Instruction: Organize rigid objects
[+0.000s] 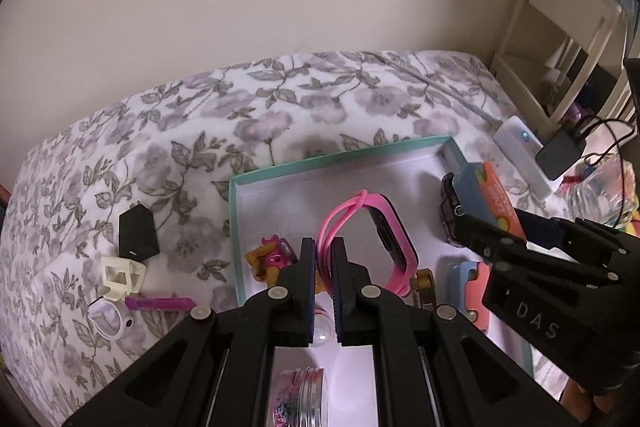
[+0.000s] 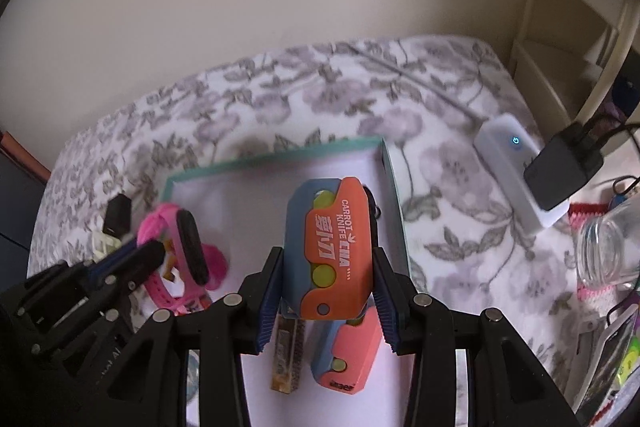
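Observation:
My left gripper [image 1: 323, 247] is shut on the thin strap of a pink wristwatch [image 1: 386, 227], which hangs over a teal-rimmed box [image 1: 340, 155] with a white floor. In the right wrist view that left gripper [image 2: 154, 251] and the pink wristwatch [image 2: 188, 247] show at the left. My right gripper [image 2: 328, 255] is shut on an orange and blue carrot knife toy [image 2: 332, 247] above the box [image 2: 260, 159]. In the left wrist view the right gripper [image 1: 504, 223] holds that carrot knife toy [image 1: 490, 197] over the box's right side.
In the box lie a second carrot knife [image 2: 352, 359], an amber piece [image 2: 286, 355], a small pink and yellow toy [image 1: 269, 259] and a glitter jar [image 1: 298, 395]. On the floral bedspread: black charger [image 1: 136, 231], white clip [image 1: 122, 275], purple stick [image 1: 160, 303]. Power strip [image 2: 516, 171] and glass jar [image 2: 612, 247] at right.

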A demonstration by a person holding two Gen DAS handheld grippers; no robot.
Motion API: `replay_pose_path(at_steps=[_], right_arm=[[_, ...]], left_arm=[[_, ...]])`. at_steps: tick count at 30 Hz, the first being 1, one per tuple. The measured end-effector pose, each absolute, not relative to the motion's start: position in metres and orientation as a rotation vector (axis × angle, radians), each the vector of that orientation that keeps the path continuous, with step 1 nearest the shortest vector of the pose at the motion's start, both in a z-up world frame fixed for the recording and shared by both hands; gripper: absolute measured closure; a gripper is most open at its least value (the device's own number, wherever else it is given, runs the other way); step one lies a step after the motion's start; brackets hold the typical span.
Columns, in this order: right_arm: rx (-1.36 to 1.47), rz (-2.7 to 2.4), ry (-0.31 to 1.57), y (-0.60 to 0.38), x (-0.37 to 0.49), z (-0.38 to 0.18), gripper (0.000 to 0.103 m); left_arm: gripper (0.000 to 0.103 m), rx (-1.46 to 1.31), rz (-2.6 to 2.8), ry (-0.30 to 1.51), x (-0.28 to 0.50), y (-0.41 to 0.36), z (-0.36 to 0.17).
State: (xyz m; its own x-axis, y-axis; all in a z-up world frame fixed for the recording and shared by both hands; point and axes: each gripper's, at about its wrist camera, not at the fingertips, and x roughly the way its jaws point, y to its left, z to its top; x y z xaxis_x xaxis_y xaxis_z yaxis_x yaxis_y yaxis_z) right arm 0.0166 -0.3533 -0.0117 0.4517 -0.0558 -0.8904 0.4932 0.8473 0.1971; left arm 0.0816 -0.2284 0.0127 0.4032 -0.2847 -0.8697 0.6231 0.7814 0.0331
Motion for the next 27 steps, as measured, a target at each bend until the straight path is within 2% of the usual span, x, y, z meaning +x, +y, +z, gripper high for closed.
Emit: replay_pose_path(at_steps=[12, 27], right_arm=[[0.454, -0.332, 1.146, -0.347, 0.024, -0.039, 0.058], [0.45, -0.34, 1.179, -0.345, 0.027, -0.047, 0.056]], left_arm=[[0.095, 0.458, -0.583, 1.008, 0.078, -0.239, -0.003], [0.094, 0.491, -0.573, 1.022, 0.08, -0.24, -0.01]])
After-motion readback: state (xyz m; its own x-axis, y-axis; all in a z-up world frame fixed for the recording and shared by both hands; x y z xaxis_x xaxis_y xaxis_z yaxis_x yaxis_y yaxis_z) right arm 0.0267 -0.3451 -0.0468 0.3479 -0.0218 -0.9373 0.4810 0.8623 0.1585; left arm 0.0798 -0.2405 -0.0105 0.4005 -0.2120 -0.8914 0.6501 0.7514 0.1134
